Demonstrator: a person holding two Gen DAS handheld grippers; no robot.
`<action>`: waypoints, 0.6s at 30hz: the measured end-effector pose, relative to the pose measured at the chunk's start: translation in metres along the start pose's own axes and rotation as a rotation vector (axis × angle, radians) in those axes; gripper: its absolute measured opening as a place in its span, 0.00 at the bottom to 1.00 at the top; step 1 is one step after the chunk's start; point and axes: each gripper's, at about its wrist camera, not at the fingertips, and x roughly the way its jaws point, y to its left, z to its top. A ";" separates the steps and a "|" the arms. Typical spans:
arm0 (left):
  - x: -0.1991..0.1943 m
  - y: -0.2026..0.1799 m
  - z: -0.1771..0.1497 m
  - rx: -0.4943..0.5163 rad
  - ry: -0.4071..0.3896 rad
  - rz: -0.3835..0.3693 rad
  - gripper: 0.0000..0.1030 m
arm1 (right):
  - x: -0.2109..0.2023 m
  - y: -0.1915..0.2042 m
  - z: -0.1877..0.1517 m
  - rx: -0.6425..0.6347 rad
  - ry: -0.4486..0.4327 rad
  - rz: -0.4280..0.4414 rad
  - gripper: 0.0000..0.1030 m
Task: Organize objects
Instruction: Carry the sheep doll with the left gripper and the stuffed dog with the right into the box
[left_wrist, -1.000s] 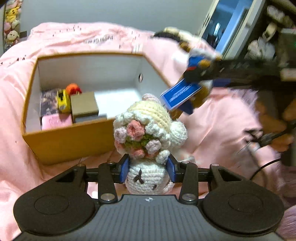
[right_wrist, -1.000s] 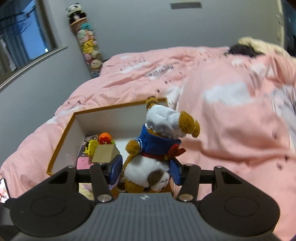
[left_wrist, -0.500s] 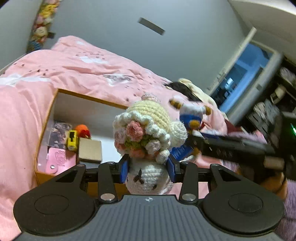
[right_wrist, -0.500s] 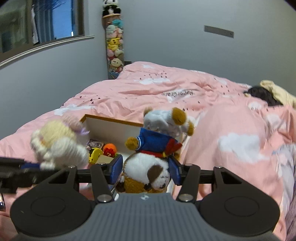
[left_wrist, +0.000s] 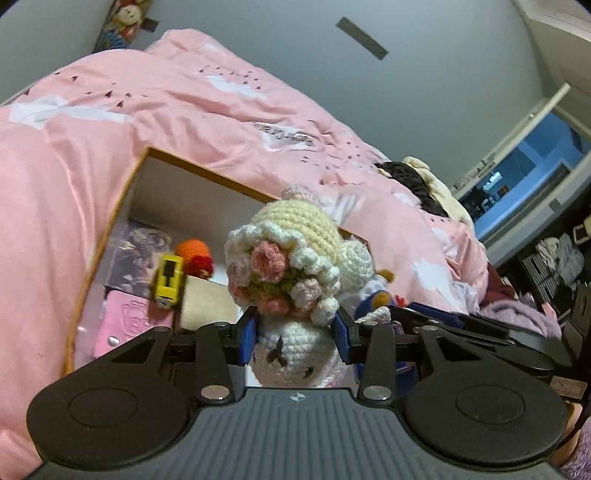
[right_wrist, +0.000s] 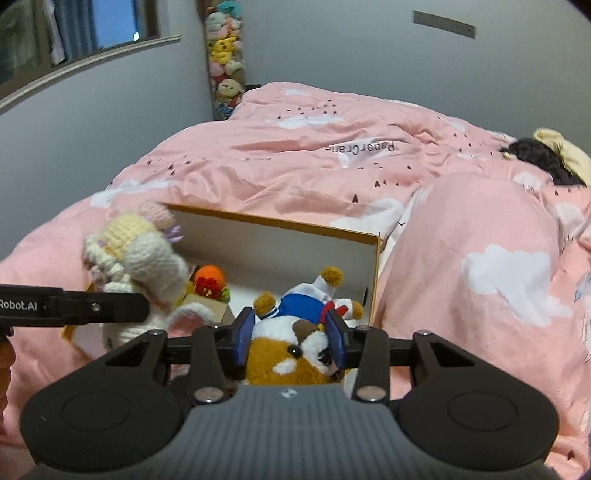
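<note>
My left gripper is shut on a crocheted white doll with a cream hat and pink flowers, held above the open cardboard box. The doll also shows in the right wrist view. My right gripper is shut on a plush dog in a blue sailor suit, held head toward me over the right half of the box. The right gripper's arm shows in the left wrist view, just right of the doll.
The box lies on a pink duvet and holds a yellow toy car, an orange crocheted toy, a tan small box, a pink case and a dark card. A column of plush toys stands in the corner.
Both grippers have moved over the box with their toys. The plush dog has tipped down toward the box's right half; the doll now hangs over the left half.
</note>
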 end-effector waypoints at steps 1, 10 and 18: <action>0.001 0.004 0.004 -0.010 0.000 0.009 0.47 | 0.002 -0.003 0.002 0.021 -0.004 0.003 0.42; 0.038 -0.002 0.000 0.014 0.157 -0.004 0.47 | 0.034 0.003 -0.008 -0.036 0.087 -0.010 0.42; 0.079 -0.001 -0.011 0.016 0.321 -0.010 0.47 | 0.044 -0.008 -0.014 -0.068 0.064 -0.013 0.40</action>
